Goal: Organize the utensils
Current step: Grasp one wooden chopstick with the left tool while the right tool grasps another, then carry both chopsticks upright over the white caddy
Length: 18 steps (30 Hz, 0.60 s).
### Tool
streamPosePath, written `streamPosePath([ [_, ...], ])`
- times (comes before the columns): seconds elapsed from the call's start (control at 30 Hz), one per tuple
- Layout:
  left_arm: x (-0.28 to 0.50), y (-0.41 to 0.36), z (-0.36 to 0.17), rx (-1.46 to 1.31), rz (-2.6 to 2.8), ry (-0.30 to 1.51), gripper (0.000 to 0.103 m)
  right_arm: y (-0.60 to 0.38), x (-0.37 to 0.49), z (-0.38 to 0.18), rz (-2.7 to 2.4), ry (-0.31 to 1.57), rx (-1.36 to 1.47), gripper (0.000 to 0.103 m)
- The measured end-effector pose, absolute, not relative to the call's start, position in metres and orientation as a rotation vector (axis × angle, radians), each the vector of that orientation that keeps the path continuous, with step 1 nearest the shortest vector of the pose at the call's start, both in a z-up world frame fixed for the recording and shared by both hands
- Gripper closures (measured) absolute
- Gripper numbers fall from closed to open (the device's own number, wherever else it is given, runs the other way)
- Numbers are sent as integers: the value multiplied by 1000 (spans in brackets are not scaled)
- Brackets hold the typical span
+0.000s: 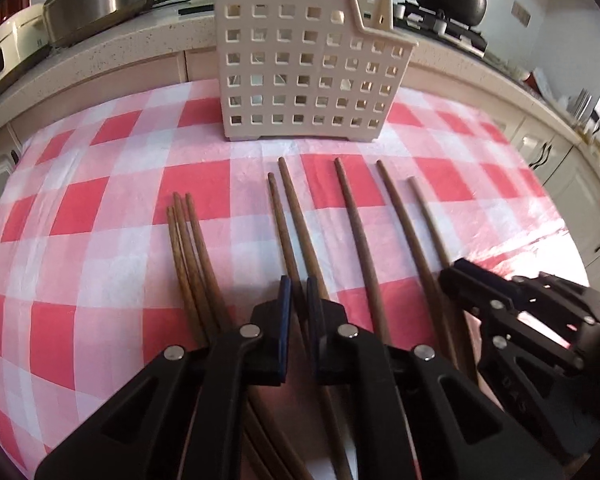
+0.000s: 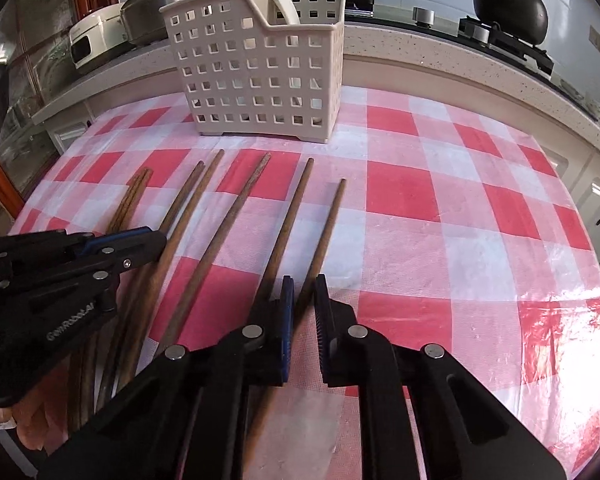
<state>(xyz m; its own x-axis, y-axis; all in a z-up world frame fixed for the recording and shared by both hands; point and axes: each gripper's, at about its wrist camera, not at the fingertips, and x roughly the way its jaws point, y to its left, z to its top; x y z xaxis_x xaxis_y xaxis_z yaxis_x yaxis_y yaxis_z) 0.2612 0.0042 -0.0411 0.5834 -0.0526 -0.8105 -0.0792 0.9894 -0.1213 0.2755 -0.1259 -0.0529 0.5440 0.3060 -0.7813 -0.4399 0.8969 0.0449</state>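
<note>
On the checked tablecloth (image 1: 100, 208) — the chopsticks not yet sorted.
All the wooden chopsticks (image 1: 352, 224) lie in a loose row in front of the cream perforated holder (image 1: 300, 64), and none stands visibly in it, so I judge the task barely begun. The left gripper (image 1: 299, 292) is clenched on one chopstick, the right gripper (image 2: 305, 292) on another — both low on the cloth. Behind is a kitchen counter (image 2: 440, 56) with pots.

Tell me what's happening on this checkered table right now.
A person is sorting wooden chopsticks lying loose on the tablecloth. The left hand-held gripper and the right hand-held gripper have each closed on one chopstick. The perforated cream utensil holder stands behind them, and no chopstick has been lifted yet.
</note>
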Motion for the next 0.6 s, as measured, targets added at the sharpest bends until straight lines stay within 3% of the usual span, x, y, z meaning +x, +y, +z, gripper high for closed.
streamPosePath([
  [0.6,222,19,14,-224,-11,801,96,-147,253,2,459,788,-99,96],
])
